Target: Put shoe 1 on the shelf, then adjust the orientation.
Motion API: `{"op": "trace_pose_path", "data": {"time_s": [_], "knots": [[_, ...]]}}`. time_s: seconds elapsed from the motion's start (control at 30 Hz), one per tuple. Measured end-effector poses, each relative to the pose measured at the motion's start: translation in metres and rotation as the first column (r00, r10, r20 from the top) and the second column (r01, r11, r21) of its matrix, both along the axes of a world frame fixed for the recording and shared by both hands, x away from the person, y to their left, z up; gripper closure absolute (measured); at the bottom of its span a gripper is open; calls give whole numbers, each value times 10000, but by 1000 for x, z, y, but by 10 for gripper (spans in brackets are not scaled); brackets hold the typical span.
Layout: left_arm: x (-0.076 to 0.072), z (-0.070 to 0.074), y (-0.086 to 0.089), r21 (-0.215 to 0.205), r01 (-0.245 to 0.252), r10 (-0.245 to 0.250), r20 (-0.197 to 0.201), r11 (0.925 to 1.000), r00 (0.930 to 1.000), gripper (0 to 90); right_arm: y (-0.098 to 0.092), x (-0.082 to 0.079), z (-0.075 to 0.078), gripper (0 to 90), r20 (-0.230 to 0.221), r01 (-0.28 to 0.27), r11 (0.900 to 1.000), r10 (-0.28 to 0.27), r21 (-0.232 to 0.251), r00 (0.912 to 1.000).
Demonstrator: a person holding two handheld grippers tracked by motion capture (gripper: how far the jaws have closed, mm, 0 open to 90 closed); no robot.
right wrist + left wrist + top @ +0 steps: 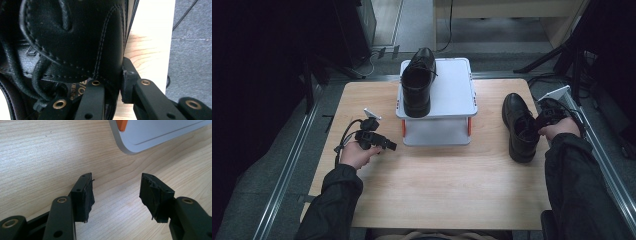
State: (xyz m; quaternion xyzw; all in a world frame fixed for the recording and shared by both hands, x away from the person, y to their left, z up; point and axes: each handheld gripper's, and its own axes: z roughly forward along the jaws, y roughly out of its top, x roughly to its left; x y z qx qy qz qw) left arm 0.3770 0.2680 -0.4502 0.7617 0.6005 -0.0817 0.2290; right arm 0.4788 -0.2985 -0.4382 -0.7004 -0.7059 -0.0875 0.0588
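Note:
One black leather lace-up shoe (417, 82) stands on top of a white two-level stand (454, 90) at the back middle of the wooden table (437, 185). A second black shoe (518, 127) rests on the table at the right. My right gripper (540, 123) is shut on that shoe's side wall by the opening. In the right gripper view one jaw is inside the shoe (75, 37) and the other outside, at the right gripper (117, 75). My left gripper (387, 145) is held low over the table left of the stand, open and empty (116, 195).
The stand's white corner (150, 135) with an orange leg (121, 124) lies just ahead of the left jaws. The table's right edge is close beside the second shoe, with grey floor (192, 50) beyond it. Metal rails run along both sides of the table.

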Motion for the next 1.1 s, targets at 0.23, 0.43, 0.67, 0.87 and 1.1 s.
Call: {"op": "trace_pose_path", "data": {"time_s": [0.23, 0.43, 0.67, 0.87, 1.1], "knots": [[0, 0, 3, 26, -61, 61, 42, 10000, 10000, 440, 2, 4, 8, 856, -51, -32, 9999, 31, -142, 10000], [0, 0, 3, 26, -57, 57, 24, 10000, 10000, 440, 4, 6, 14, 864, -200, -31, 10000, 32, 35, 9998], [0, -1, 2, 22, -77, 77, 24, 10000, 10000, 440, 7, 10, 30, 864, -96, 122, 9994, -119, 321, 9999], [-1, 0, 4, -29, -110, 110, 46, 9999, 9999, 440, 13, 13, 50, 863, -21, 233, 9980, -233, 589, 9997], [-1, 0, 5, -55, -95, 95, 10, 9999, 10000, 440, 26, 18, 81, 863, 270, 118, 9982, -134, 580, 9995]]}}
